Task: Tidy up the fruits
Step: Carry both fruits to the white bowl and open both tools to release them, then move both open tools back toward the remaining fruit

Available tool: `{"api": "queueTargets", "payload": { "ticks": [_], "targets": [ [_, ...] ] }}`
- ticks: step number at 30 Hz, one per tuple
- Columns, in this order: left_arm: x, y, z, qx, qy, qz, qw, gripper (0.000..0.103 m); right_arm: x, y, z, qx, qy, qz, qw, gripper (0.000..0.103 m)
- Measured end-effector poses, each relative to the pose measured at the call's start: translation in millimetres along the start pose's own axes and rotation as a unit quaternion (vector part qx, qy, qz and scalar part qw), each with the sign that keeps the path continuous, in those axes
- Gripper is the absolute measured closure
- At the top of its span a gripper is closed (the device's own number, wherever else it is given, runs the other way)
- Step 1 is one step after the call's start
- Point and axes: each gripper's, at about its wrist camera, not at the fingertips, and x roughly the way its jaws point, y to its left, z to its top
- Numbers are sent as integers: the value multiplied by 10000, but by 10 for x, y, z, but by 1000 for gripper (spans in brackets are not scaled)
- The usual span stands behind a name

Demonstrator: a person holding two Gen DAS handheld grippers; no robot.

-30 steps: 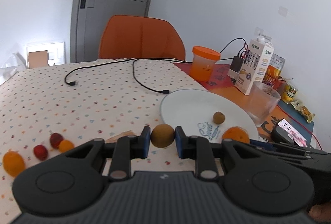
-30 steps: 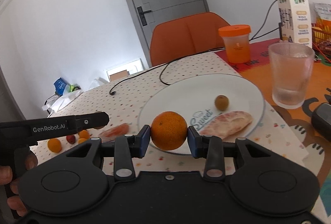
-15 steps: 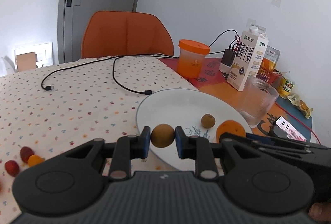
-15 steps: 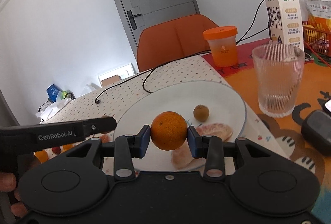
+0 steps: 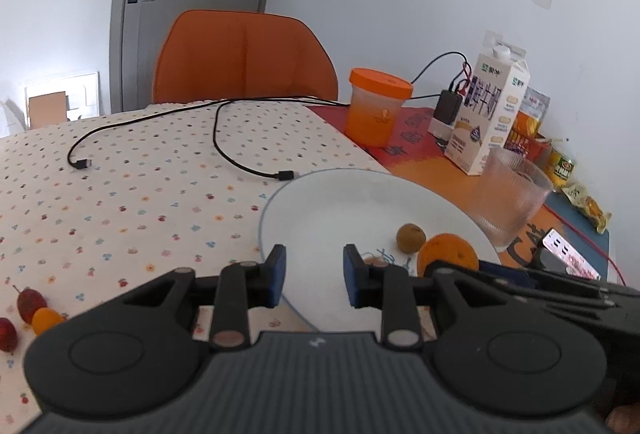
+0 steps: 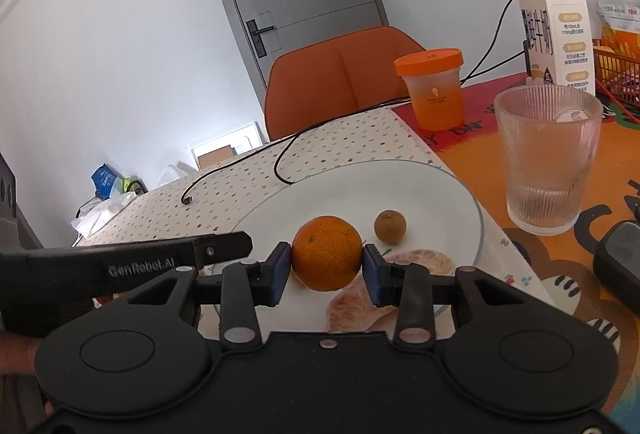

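My left gripper (image 5: 314,274) hangs over the near rim of the white plate (image 5: 340,201). Its jaws are opening and nothing is between them. A small brown fruit (image 5: 410,238) lies on the plate, also in the right wrist view (image 6: 390,226). My right gripper (image 6: 326,268) is shut on an orange (image 6: 326,254) just above the plate (image 6: 360,189); the orange (image 5: 448,254) also shows in the left wrist view. Pink peeled citrus segments (image 6: 420,262) lie on the plate under it. Small red fruits (image 5: 30,304) and a tiny orange one (image 5: 46,318) sit on the cloth at far left.
A ribbed glass (image 6: 548,169) stands right of the plate. Behind it are an orange-lidded jar (image 5: 378,109) and a milk carton (image 5: 486,113). Black cables (image 5: 224,137) cross the dotted tablecloth, with an orange chair (image 5: 240,57) beyond. A phone (image 5: 568,254) lies at right.
The left jaws have parted, and the brown fruit they held is no longer between them. Both grippers have come further over the plate. The right one still grips the orange.
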Motion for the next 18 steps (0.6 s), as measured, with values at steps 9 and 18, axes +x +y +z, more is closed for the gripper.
{"api": "queueTargets", "payload": {
  "ticks": [9,18],
  "targets": [
    [-251,191,-23,-31,-104,350,9993,52,63,154,-42,-39,84,142,9999,66],
    [-587,523,-97,-229,-263,809,9961,23,6,274,-71,-63,17,247,9997,43]
  ]
}}
